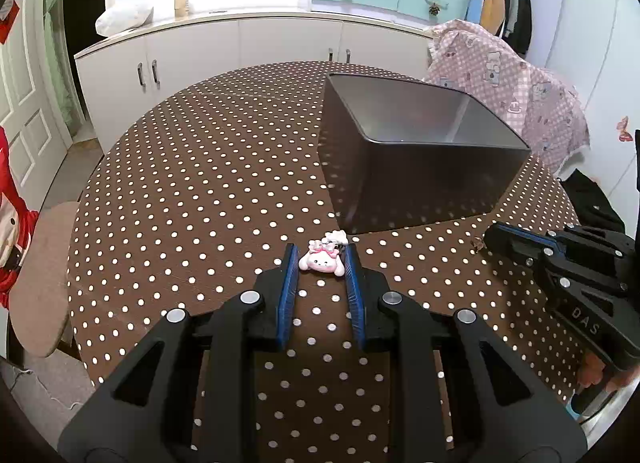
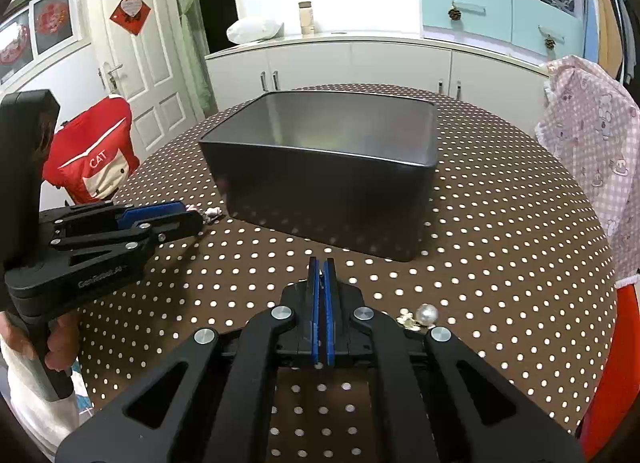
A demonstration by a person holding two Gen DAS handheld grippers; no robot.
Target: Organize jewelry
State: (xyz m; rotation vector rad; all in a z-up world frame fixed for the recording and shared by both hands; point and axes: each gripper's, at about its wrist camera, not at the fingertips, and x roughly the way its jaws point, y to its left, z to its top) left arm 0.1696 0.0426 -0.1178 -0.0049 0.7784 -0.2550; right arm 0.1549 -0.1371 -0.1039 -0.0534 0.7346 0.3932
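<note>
A small pink-and-white bunny charm (image 1: 320,261) lies on the dotted tablecloth with my left gripper (image 1: 321,263) shut on it, a blue pad against each side. Just beyond it is a small white piece (image 1: 336,237), seen from the right wrist as the white piece (image 2: 212,214) at the left gripper (image 2: 192,219) tips. An open dark metal box (image 1: 424,179) stands behind; I cannot see its floor. My right gripper (image 2: 321,268) is shut low over the cloth before the box (image 2: 320,203), with nothing clearly held. A pearl ornament (image 2: 426,314) with gold bits lies by its right finger.
The round table (image 1: 200,167) drops off at left and right. A chair draped in pink patterned cloth (image 1: 512,79) stands at the far right and a padded stool (image 1: 40,275) at the left. White cabinets (image 1: 248,47) run along the back, and a red jacket (image 2: 92,155) hangs nearby.
</note>
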